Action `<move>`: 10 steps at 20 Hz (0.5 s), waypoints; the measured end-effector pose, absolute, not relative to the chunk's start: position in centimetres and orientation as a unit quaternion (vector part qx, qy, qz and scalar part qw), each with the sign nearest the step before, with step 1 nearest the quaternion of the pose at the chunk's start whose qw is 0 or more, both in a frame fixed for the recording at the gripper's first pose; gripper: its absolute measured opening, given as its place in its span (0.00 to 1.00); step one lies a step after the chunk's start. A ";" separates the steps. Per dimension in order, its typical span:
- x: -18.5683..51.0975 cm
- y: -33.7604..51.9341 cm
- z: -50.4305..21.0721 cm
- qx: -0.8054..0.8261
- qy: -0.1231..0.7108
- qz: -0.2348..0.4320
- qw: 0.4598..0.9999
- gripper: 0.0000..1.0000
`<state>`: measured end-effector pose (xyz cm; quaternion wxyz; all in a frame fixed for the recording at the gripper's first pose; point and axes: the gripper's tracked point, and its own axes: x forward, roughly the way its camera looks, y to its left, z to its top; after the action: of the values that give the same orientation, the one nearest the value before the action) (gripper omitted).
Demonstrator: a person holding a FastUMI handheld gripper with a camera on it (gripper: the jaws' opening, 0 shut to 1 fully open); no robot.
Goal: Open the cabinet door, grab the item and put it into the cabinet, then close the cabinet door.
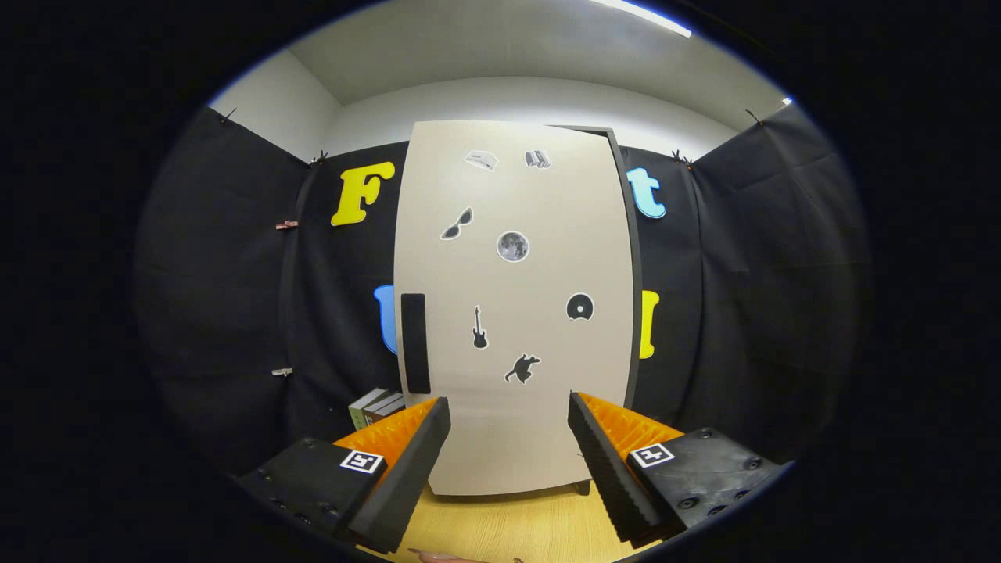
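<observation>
Cabinet door point(512, 313) closed beyond spread, empty claw point(508, 461)

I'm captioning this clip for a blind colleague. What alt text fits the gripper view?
An open gripper faces a closed beige cabinet door dotted with small stickers, a dark vertical handle near its left edge. The cabinet stands on a wooden table, with a few books beside it to the left.

The cabinet point(512, 313) stands on the worktop point(508, 528), beyond the spread fingers point(508, 461). Books point(377, 408) lie left of it, against the booth wall.
</observation>
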<state>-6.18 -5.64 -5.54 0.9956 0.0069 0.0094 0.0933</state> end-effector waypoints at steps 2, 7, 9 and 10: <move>-6.1 -5.7 -5.5 0.007 0.009 0.092 0.996 0.98; -6.2 -5.8 -5.7 0.006 0.009 0.091 0.996 0.98; -6.2 -5.8 -5.7 0.006 0.009 0.091 0.996 0.98; -6.2 -5.8 -5.6 0.006 0.008 0.091 0.996 0.98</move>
<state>-6.22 -5.81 -5.61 0.9958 0.0062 0.0084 0.0906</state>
